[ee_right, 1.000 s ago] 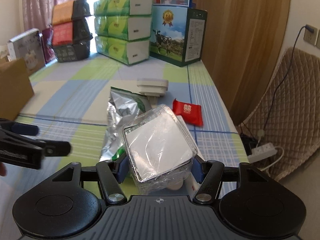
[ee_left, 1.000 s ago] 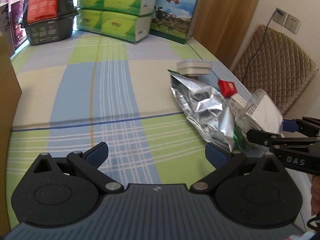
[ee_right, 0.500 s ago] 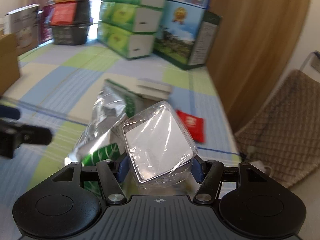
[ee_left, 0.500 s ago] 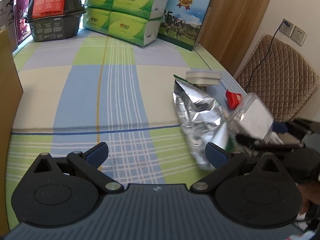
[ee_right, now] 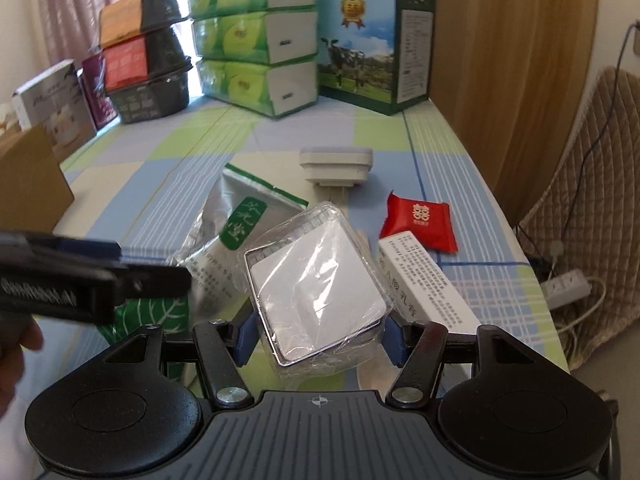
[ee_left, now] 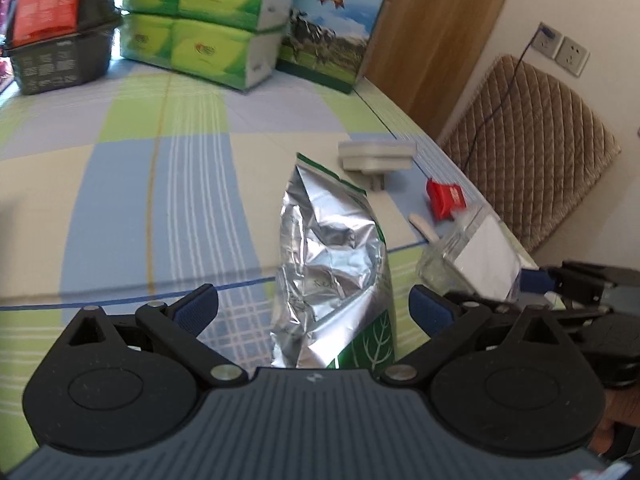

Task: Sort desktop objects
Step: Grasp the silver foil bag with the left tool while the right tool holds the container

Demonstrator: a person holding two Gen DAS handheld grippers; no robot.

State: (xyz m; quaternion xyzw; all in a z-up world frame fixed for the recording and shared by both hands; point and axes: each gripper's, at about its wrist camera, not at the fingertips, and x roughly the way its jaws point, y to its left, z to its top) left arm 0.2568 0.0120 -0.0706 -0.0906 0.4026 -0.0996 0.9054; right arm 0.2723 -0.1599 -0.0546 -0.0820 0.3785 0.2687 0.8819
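The right tool [ee_right: 316, 330] grips a clear plastic box [ee_right: 316, 284] with a white card inside — held just above the bench [ee_right: 440, 152]. Only the right wrist view shows the white printed carton [ee_right: 428, 280] beside it. The left tool [ee_left: 314, 306] stands wide open, the foil pouch [ee_left: 328, 256] lying between its fingers. Farther off lie a red sachet [ee_right: 420, 222] and a white plug adapter [ee_right: 336, 166] — then stacked green tissue packs [ee_right: 252, 36].

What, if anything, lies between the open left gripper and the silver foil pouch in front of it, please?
Nothing visible does. The left gripper is open, and the silver foil pouch lies on the checked cloth directly ahead, its near end already between the fingers. The right gripper, shut on a plastic-wrapped box, sits off to the side.
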